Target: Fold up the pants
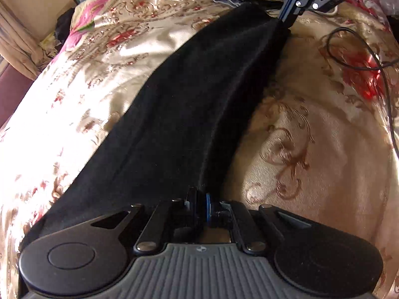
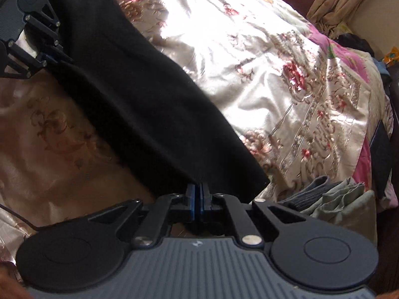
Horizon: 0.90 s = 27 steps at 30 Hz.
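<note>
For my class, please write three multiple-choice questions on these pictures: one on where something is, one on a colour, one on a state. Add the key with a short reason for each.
1. Where do the pants hang?
A. between the two tools, over the bedspread
B. on a chair
C. on the floor

2. What colour are the pants?
A. white
B. black
C. red

3. How is the left tool set?
A. wide open
B. lying flat on the bed
C. shut on the pants

Key: 1 A, each end of the cloth sits in a tool, the right tool and the left; 2 B, the cloth is black in both views; 3 C, its jaws are closed on the cloth's edge.
</note>
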Each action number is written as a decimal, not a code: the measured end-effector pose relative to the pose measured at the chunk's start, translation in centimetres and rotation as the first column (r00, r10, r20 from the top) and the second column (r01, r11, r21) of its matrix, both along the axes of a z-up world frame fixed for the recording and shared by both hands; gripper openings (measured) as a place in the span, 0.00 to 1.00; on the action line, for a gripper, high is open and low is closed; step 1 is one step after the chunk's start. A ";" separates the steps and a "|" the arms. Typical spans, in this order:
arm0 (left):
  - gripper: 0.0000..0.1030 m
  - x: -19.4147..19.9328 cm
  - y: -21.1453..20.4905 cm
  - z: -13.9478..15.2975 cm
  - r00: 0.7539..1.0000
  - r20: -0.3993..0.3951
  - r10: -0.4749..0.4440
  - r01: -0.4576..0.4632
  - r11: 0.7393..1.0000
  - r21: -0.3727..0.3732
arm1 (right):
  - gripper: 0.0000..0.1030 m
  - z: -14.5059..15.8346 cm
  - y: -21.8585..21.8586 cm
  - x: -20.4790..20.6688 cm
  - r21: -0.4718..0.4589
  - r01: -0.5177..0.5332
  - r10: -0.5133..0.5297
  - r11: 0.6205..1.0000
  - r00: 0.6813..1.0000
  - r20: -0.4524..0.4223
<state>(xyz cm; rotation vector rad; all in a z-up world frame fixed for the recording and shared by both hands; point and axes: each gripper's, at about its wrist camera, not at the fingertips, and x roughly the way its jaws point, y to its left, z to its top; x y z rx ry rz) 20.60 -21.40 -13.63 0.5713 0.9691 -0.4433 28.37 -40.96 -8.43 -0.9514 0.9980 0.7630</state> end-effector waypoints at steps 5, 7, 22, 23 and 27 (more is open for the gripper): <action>0.22 -0.1 0.0 0.8 1.000 -0.020 0.013 -0.013 1.000 -0.025 | 0.14 0.5 -2.1 -0.6 0.089 0.208 -0.204 0.974 0.978 -0.055; 0.22 0.1 0.0 1.1 1.000 -0.021 0.006 -0.007 1.000 -0.024 | 0.27 1.4 -3.6 0.6 0.172 0.385 -0.371 0.907 0.922 -0.111; 0.23 1.0 -1.0 1.0 0.999 -0.045 -0.027 0.027 1.000 0.002 | 0.26 -1.3 -10.8 5.6 0.443 0.886 -0.734 0.139 0.392 -0.555; 0.23 1.0 -1.1 1.0 0.999 -0.045 -0.030 0.030 1.000 0.005 | 0.05 -0.8 -10.2 5.8 0.439 0.885 -0.731 0.156 0.403 -0.551; 0.23 1.0 -1.0 1.1 0.999 -0.044 -0.027 0.027 1.000 0.000 | 0.03 3.8 -8.7 5.4 0.586 0.772 -0.674 0.247 0.571 -0.468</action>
